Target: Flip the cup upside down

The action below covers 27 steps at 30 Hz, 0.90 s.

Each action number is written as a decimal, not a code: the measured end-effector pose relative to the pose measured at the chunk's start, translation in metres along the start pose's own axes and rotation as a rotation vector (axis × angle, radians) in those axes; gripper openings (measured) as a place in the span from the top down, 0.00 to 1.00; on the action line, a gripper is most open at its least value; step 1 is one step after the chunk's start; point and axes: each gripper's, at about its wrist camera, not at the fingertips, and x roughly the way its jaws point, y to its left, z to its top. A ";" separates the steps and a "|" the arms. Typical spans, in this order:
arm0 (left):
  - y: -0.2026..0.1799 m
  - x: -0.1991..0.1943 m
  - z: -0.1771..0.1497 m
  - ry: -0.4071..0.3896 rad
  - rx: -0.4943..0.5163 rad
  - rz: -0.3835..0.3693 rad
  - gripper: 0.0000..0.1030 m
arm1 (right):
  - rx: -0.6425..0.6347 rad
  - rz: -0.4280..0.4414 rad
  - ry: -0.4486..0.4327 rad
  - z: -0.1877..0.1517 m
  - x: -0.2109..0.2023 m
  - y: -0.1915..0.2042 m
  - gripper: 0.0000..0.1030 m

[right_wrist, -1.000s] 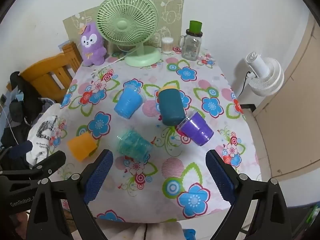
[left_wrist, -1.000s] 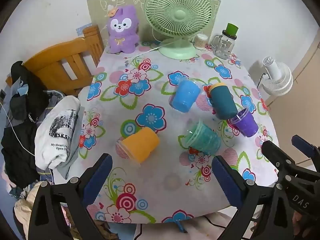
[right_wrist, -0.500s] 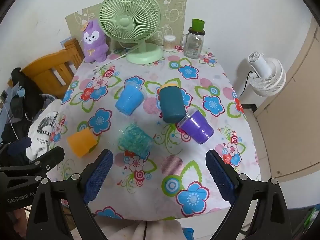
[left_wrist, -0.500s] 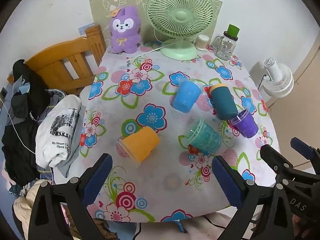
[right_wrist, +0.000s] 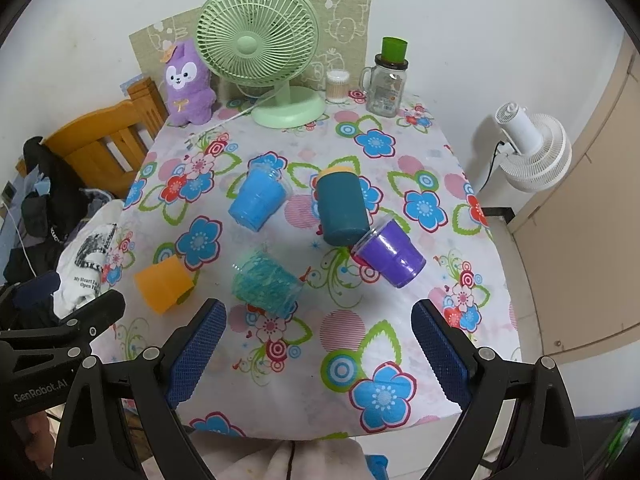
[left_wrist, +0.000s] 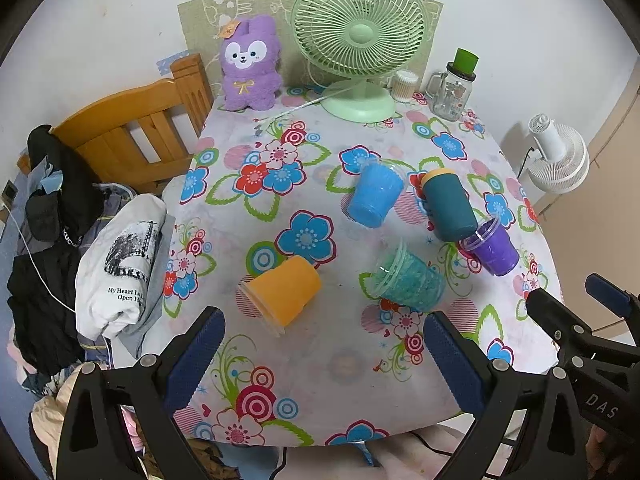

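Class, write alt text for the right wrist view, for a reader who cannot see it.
Five plastic cups lie on their sides on a floral tablecloth: orange cup, sparkly teal cup, blue cup, dark teal cup and purple cup. The open right gripper hovers at the table's near edge, holding nothing. A green fan and purple plush toy stand at the back.

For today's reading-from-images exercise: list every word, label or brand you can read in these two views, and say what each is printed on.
"My Heart Is" over "Open H…", cut off by a fold: white T-shirt left of the table.
"DAS": right gripper body, seen in the left wrist view.
"GenRobot.AI": left gripper body, seen in the right wrist view.
Label on the glass jar: too small to read.
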 end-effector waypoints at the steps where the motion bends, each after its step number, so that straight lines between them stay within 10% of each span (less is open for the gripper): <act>1: 0.001 0.000 0.000 0.000 0.001 0.001 0.02 | 0.001 0.000 0.001 0.000 0.000 0.000 0.07; 27: 0.013 0.036 0.015 0.063 0.069 0.033 0.02 | -0.005 0.004 0.048 0.012 0.027 0.015 0.07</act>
